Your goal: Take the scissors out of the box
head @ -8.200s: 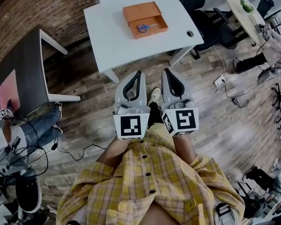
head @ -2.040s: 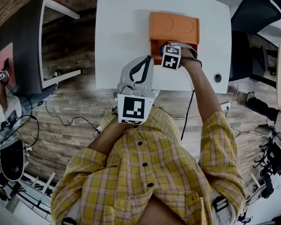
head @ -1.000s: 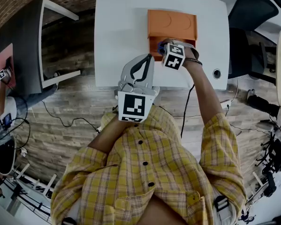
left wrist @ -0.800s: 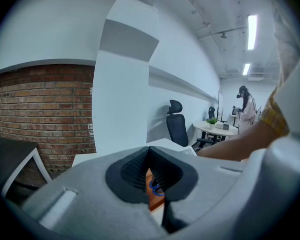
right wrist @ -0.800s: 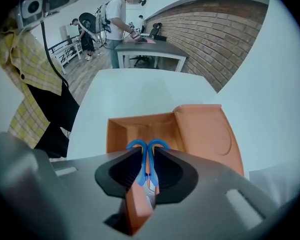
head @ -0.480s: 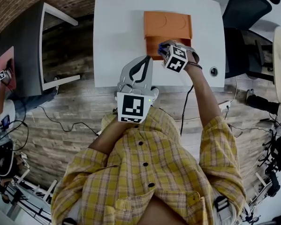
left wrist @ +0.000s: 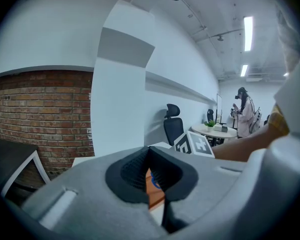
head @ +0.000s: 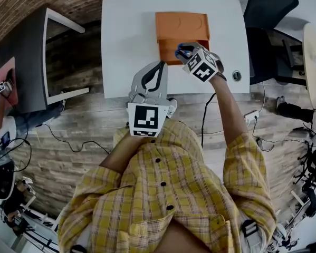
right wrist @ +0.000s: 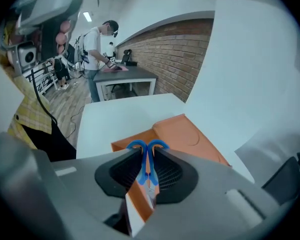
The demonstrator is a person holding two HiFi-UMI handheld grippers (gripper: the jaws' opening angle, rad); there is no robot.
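An orange box (head: 182,36) lies open on the white table (head: 126,36), its lid flap folded away on the far side. My right gripper (head: 187,54) hangs over the box's near half, shut on the blue-handled scissors (head: 179,49). In the right gripper view the scissors (right wrist: 134,145) stand upright between the pads of the right gripper (right wrist: 148,154), handles up and blades down, above the box (right wrist: 190,139). My left gripper (head: 156,66) hovers at the table's near edge, left of the box, shut and holding nothing. In its own view the left gripper (left wrist: 150,151) points toward the box (left wrist: 155,196).
A cable hole (head: 237,76) sits near the table's front right corner. A black office chair (head: 268,4) stands to the right, and a dark side table (head: 20,62) to the left. Cables trail over the wooden floor. A person (right wrist: 97,44) works at a far table.
My right gripper has risen out of the box with the scissors and rolled, so its marker cube now faces differently. The left gripper has lifted slightly.
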